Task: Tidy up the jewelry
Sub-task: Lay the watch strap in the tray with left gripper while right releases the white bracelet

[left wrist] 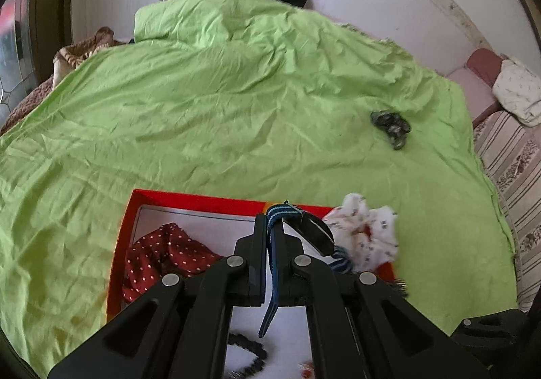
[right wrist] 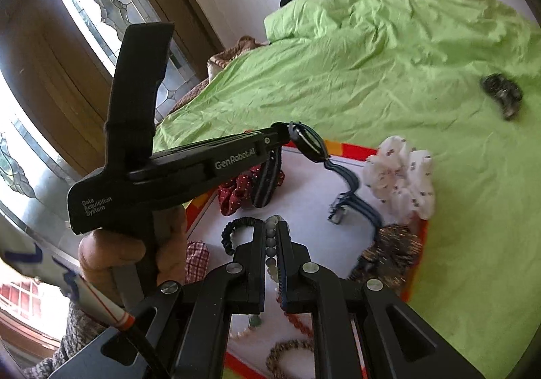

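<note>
**Jewelry sort about midway: tray filling, both tongs loaded**

Jewelry and hair bits are mostly gathered in the red-rimmed tray (left wrist: pixel 125 237), which sits on the green bed sheet (left wrist: pixel 203 108) near the bed's front edge. I'd call it roughly half done, maybe more, but that's a guess from what lies where.

Already in the tray, big to small: a white patterned scrunchie (right wrist: pixel 400 176) slumped over the far right rim, a red polka-dot scrunchie (left wrist: pixel 159 257) at the left side, a dark glittery scrunchie (right wrist: pixel 389 250) at the right rim, a small checked fabric piece (right wrist: pixel 196 260) by the near left edge, a black coiled hair tie (right wrist: pixel 233 233), plus beaded bracelets (right wrist: pixel 287 350) w/ orange and brownish beads at the near end. All loose, touching or overlapping, no compartments visible.

Left to do: a dark mottled item (left wrist: pixel 390 128), prob. a scrunchie or clip, too blurred to tell, lies alone on the sheet well apart from the tray. Two pieces are held above the tray, not yet set down.

Left tongs (left wrist: pixel 272 226) are clamped on the blue striped strap of a watch (left wrist: pixel 318 233); its dark round face hangs past the tips, buckle end dangling over the tray. Right tongs (right wrist: pixel 270 237) are closed on a grey-green bead strand (right wrist: pixel 270 257) running between the pads. A hand (right wrist: pixel 135 257) grips the left tool's handle.
</note>
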`<action>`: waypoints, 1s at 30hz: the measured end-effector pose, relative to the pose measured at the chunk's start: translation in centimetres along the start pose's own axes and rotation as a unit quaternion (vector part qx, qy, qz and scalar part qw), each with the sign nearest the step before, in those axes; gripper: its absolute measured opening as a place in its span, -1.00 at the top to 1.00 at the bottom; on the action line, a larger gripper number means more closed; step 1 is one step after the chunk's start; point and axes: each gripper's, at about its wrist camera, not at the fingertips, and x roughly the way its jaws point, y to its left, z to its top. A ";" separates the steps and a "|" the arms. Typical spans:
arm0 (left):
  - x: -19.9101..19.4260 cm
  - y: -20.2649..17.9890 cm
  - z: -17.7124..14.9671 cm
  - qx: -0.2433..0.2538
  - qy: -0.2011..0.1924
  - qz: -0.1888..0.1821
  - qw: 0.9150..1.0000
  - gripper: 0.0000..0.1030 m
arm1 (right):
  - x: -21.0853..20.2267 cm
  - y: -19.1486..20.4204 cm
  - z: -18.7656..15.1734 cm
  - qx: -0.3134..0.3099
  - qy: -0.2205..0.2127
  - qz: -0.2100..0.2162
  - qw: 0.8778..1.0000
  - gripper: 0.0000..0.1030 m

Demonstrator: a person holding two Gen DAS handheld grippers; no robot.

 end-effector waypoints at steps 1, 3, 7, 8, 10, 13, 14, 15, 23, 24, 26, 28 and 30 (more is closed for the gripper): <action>0.3 0.3 0.0 -0.001 0.002 0.003 1.000 0.96 | 0.7 -0.1 0.1 0.003 0.003 0.002 1.000 0.87; 0.8 0.6 0.1 0.000 0.006 0.011 1.000 0.96 | 2.1 -0.5 0.2 0.010 0.009 0.007 1.000 0.87; 1.1 0.9 -0.2 0.006 0.014 0.026 1.000 0.96 | 3.6 -0.9 0.3 0.019 0.017 0.010 1.000 0.87; 1.1 1.0 -0.3 0.007 0.016 0.028 0.999 0.96 | 3.7 -1.0 0.3 0.019 0.018 0.009 1.000 0.87; 1.1 0.9 -0.5 0.011 0.020 0.031 0.999 0.96 | 4.0 -1.1 0.0 0.015 0.019 -0.001 1.000 0.87; 1.1 0.8 -0.8 0.017 0.025 0.037 0.999 0.96 | 4.0 -1.2 -0.4 0.001 0.017 -0.025 1.000 0.87; 1.3 0.8 -1.0 0.018 0.027 0.038 0.999 0.96 | 3.9 -1.3 -0.6 -0.003 0.016 -0.032 0.999 0.87; 1.5 0.8 -1.1 0.017 0.030 0.039 0.999 0.96 | 3.9 -1.5 -0.7 -0.004 0.016 -0.038 0.999 0.87; 2.3 1.4 -1.4 0.002 0.033 0.034 0.999 0.95 | 4.2 -2.8 -1.4 0.009 0.026 -0.062 0.998 0.86; 2.3 1.4 -1.3 0.001 0.031 0.033 0.999 0.88 | 4.1 -2.9 -1.4 0.011 0.025 -0.062 0.998 0.86; 1.9 1.4 -1.3 0.000 0.024 0.026 0.999 0.65 | 4.2 -2.9 -1.3 0.014 0.025 -0.063 0.998 0.81; 1.3 1.3 -1.3 -0.001 0.014 0.018 1.000 0.32 | 3.9 -2.8 -1.4 0.013 0.022 -0.066 0.998 0.71; 0.6 1.1 -1.3 -0.001 0.007 0.001 1.000 0.20 | 3.6 -2.5 -1.4 0.010 0.017 -0.070 0.997 0.47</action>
